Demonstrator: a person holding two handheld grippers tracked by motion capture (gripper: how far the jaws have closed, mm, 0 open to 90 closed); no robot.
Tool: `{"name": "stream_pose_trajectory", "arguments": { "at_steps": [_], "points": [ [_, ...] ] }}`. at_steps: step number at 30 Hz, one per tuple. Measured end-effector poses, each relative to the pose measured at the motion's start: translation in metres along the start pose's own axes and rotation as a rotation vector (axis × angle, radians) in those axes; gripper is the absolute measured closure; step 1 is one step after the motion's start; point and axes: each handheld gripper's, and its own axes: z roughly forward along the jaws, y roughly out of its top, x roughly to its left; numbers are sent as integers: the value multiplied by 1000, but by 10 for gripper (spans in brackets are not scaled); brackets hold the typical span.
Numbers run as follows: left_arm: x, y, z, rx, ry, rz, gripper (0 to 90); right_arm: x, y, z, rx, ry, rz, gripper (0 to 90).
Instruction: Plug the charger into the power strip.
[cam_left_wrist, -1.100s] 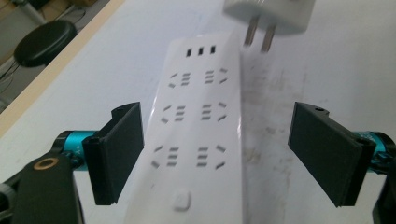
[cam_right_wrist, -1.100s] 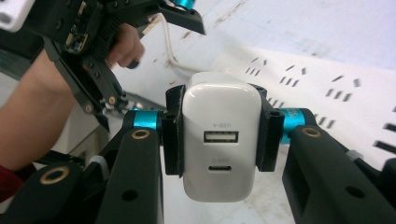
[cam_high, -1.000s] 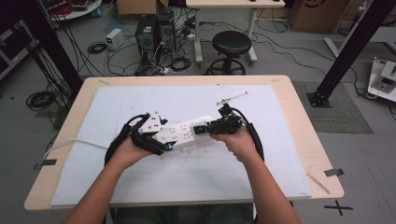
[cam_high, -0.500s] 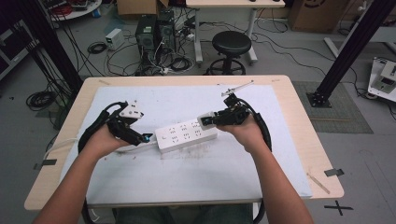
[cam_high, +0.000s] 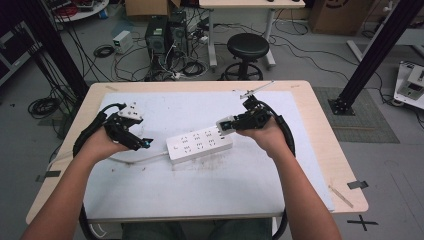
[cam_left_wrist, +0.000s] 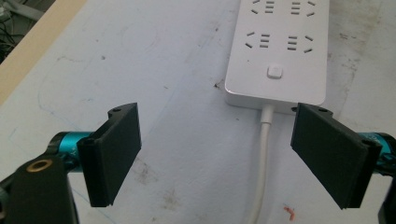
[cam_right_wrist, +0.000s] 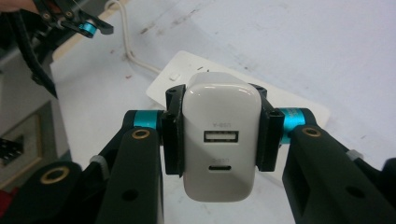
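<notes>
A white power strip (cam_high: 200, 144) (cam_left_wrist: 278, 51) lies flat in the middle of the white mat, and its white cord (cam_left_wrist: 264, 154) runs off toward the left. My left gripper (cam_high: 140, 143) (cam_left_wrist: 217, 154) is to the left of the strip's cord end. It is open, its jaws have just been opening, and nothing is between them. My right gripper (cam_high: 227, 123) (cam_right_wrist: 218, 128) hovers over the strip's right end, shut on a white USB charger (cam_right_wrist: 218, 158) whose two ports face the camera. Part of the strip (cam_right_wrist: 175, 70) shows below the charger.
The white mat (cam_high: 200, 200) covers most of the wooden table (cam_high: 325, 150). A thin metal rod (cam_high: 255, 90) lies at the mat's far right edge. Beyond the table stand a black stool (cam_high: 245, 47), computer towers (cam_high: 160, 35) and floor cables.
The two grippers were close together over the strip and have drawn apart. The left one let go and moved left. The right one rose to the right with the charger.
</notes>
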Motion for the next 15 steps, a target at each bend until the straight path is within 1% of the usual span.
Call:
{"name": "stream_pose_trajectory", "arguments": {
  "at_steps": [3,4,8,9,10,11,14,15],
  "points": [
    [0,0,0,0,0,0,161,0,2,0,7,-1,-11,633],
    [1,-6,0,7,-4,4,161,-1,10,2,47,-22,-38,633],
    [1,-8,-1,12,-7,3,161,-3,16,5,69,-27,-56,632],
    [3,-15,-2,15,8,-6,161,-5,24,10,113,-42,-90,632],
    [3,-16,-2,16,11,-12,161,-6,27,12,123,-42,-113,632],
    [4,-18,-2,17,8,-16,161,-6,30,13,131,-49,-126,633],
    [4,-23,-2,20,7,-22,161,-7,39,18,159,-44,-171,632],
    [4,-23,-2,20,7,-22,161,-7,39,18,159,-44,-171,632]
  ]
}}
